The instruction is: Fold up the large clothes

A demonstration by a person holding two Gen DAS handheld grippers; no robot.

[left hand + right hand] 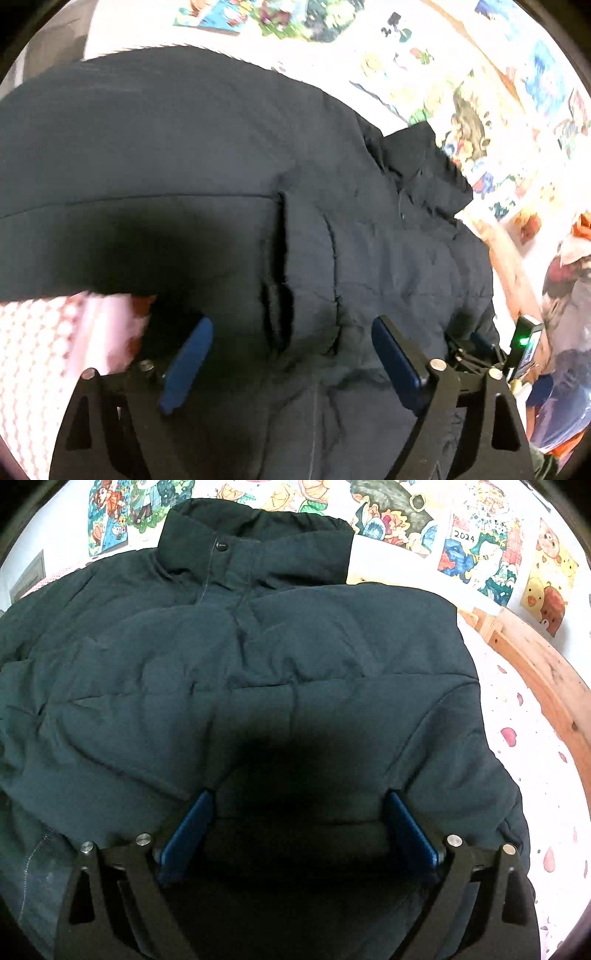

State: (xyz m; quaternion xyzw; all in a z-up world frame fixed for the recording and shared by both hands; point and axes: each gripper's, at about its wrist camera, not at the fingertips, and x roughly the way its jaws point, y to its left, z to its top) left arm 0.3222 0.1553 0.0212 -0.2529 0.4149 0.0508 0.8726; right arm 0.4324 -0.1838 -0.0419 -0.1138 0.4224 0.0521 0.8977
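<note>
A large dark navy padded jacket (229, 177) lies spread on a bed and fills both views. In the right wrist view the jacket (258, 657) lies with its collar (258, 542) at the far end, a snap button on it. My left gripper (291, 328) is open, its blue pads wide apart just above the jacket's front placket and a pocket flap. My right gripper (299, 801) is open, its pads wide apart over a dark padded fold of the jacket. Neither holds fabric that I can see.
The bed sheet is pink-patterned (532, 775), also showing at lower left in the left wrist view (44, 350). A wooden bed rail (546, 672) runs along the right. Colourful pictures cover the wall (476, 554). The other gripper's body with a green light (524, 343) is at right.
</note>
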